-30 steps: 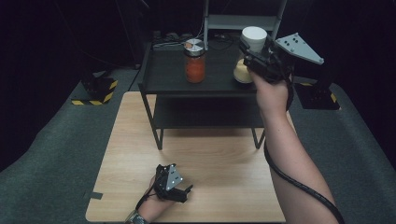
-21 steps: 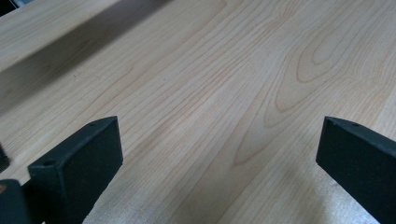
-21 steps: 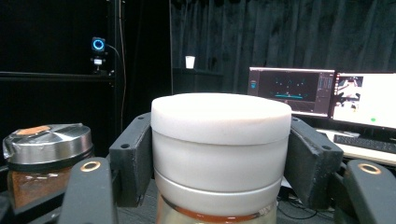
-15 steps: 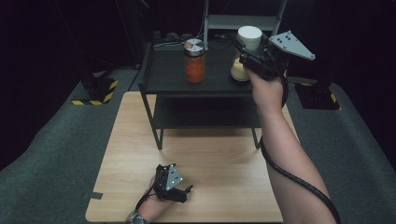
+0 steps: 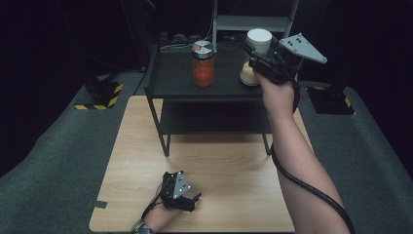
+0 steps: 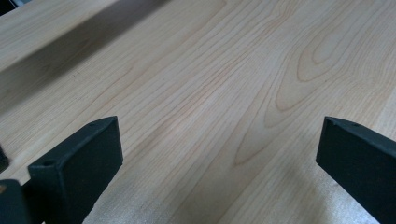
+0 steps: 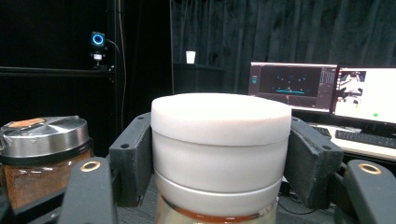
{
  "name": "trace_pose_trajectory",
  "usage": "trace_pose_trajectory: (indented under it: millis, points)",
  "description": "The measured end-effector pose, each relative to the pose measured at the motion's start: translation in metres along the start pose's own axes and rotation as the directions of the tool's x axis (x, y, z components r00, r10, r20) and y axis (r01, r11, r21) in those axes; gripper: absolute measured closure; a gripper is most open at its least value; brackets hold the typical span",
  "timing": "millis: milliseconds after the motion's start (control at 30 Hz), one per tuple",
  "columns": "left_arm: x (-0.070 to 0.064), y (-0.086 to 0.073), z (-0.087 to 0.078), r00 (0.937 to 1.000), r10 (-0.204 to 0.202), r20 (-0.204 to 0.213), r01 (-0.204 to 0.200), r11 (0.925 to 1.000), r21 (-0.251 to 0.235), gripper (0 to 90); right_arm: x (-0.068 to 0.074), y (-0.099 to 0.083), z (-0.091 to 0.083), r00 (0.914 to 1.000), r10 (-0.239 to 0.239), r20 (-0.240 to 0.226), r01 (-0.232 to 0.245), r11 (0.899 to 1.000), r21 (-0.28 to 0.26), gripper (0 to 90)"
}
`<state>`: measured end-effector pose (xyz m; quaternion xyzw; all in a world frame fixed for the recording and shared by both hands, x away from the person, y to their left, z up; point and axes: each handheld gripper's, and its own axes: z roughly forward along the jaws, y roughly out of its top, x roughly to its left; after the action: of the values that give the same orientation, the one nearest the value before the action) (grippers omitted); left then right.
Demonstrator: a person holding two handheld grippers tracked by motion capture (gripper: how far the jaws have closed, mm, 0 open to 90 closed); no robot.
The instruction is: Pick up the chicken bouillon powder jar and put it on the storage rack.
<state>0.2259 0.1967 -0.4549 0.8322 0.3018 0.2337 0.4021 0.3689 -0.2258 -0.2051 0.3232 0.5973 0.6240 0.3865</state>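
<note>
On top of the black shelf (image 5: 175,83) at the far side of the table (image 5: 229,170), the right gripper (image 5: 258,53) has its two jaws pressed against either side of the white lid (image 7: 219,116) of a pale jar (image 5: 249,74). In the right gripper view the lid sits squarely between the jaws, both pads touching its wall, with a silver band and the glass of the jar just below. The jar stands upright at the right end of the shelf top. Near it to the left stands a second jar (image 5: 203,63), upright, with a metal lid and orange-red contents; the two are apart.

Down at the near edge of the table, the left gripper (image 5: 187,197) rests low over the wood in the person's left hand (image 5: 158,217). In the left gripper view its jaws stand wide apart with bare wood grain between them. A cable (image 5: 311,187) trails along the right forearm.
</note>
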Motion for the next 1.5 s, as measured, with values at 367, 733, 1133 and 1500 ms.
trace_pose_trajectory:
  millis: [367, 733, 1133, 1500]
  points:
    - [0.001, 0.0, 0.0, 1.0, -0.002, 0.002, 0.002, 1.0, 0.0, 0.7, -0.002, 0.002, -0.001, 1.0, 0.004, -0.003, -0.004, 1.0, 0.008, 32.9]
    - [0.0, 0.0, 0.0, 1.0, -0.002, 0.002, 0.002, 1.0, -0.002, 0.7, -0.002, 0.01, -0.001, 1.0, 0.008, -0.002, -0.008, 0.999, 0.051, 22.6]
    - [0.0, 0.0, 0.001, 1.0, -0.005, 0.0, 0.005, 1.0, 0.002, 0.7, -0.004, 0.013, -0.007, 0.9996, 0.005, -0.027, -0.003, 0.997, 0.074, 0.0]
    - [-0.001, 0.001, 0.001, 1.0, -0.002, -0.004, 0.002, 1.0, 0.004, 0.8, 0.003, 0.009, -0.026, 0.9991, -0.026, -0.033, 0.028, 0.997, 0.066, 0.0]
